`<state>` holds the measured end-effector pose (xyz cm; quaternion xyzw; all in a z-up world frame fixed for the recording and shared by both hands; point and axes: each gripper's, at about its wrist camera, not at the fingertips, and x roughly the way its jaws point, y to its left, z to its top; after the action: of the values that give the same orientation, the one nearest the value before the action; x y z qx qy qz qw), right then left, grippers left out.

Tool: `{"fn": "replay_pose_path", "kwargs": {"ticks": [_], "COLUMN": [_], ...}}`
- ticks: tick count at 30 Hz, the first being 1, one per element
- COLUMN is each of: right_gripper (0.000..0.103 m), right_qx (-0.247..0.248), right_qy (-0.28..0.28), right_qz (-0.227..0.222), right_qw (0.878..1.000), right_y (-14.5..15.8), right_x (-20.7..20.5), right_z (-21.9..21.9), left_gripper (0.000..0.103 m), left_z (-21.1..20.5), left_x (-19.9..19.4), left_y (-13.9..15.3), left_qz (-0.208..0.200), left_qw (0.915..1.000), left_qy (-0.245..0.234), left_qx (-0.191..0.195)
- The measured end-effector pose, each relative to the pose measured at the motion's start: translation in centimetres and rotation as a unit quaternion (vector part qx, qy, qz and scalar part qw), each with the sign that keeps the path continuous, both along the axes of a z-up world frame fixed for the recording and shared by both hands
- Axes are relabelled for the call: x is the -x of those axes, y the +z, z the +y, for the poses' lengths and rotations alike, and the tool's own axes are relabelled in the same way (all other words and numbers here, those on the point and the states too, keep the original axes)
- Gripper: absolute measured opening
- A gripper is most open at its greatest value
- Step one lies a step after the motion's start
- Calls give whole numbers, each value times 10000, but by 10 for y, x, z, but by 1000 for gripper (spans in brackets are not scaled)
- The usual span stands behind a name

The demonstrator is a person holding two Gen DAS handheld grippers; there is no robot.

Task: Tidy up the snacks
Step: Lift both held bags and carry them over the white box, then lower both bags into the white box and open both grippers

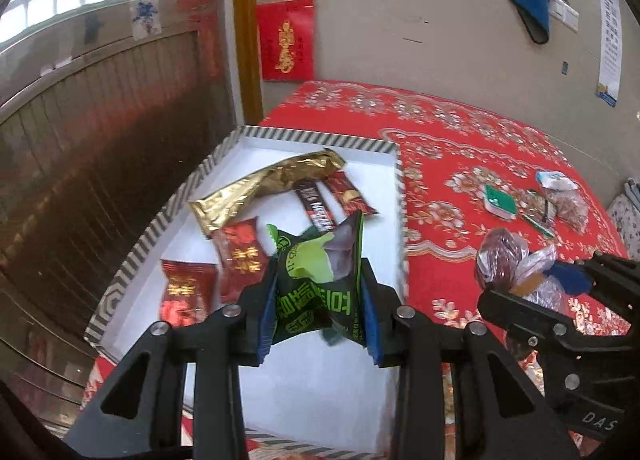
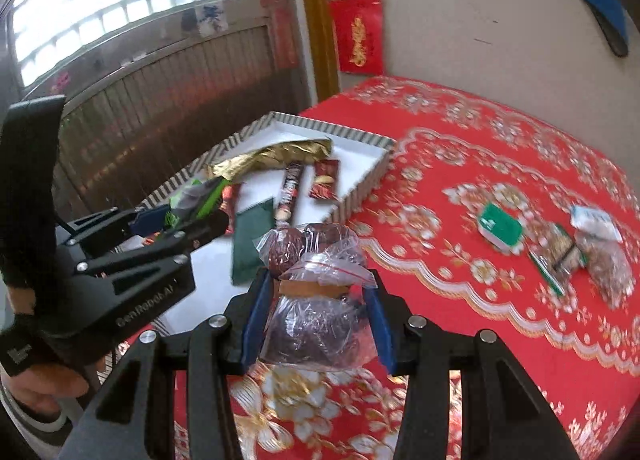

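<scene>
Blue pads on my left tongs (image 1: 318,300) press both sides of a dark green snack packet (image 1: 320,280), the jaws only partly apart and clamped on its crumpled middle. I hold that packet in the air above the white floor of the striped-rim tray (image 1: 320,137).

My right tongs (image 2: 316,316) are likewise partly closed, their blue pads squeezing a clear zip bag (image 2: 316,300) of dark reddish-brown snacks. The bag bulges out ahead of the fingertips and hangs over the red floral cloth (image 2: 500,163) of the surface, just beside the tray's near right side.

Inside the tray I see a long gold foil wrapper (image 1: 264,183) lying toward the far left, a dark stick packet (image 1: 316,203) and a small red packet (image 1: 350,193) beside it near the middle, and two red packets with gold lettering (image 1: 240,256) nearer to me on the left. A flat dark green packet (image 2: 250,244) also lies on the tray floor, seen from the right camera.

Well apart to the right on the cloth sit a small green-lidded tub (image 2: 500,225), a clear bag of nuts (image 2: 608,264), a narrow packet (image 2: 558,256) between them, and a pale wrapper (image 2: 596,219) behind.
</scene>
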<state>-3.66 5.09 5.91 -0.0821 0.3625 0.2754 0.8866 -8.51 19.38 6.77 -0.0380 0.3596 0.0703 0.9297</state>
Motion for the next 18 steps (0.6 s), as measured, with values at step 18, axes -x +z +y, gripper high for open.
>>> {"fn": "replay_pose_path", "kwargs": {"ticks": [18], "right_gripper": [46], "right_qx": [251], "right_qy": [426], "right_qz": [216], "right_qw": [9985], "right_y": [-13], "right_x": [-29], "right_z": [68], "left_gripper": [38], "left_z": [42], "left_x": [6], "left_y": [-29], "left_qz": [341], "left_qw": [9988], "left_qy": [339], "left_qx": [-24]}}
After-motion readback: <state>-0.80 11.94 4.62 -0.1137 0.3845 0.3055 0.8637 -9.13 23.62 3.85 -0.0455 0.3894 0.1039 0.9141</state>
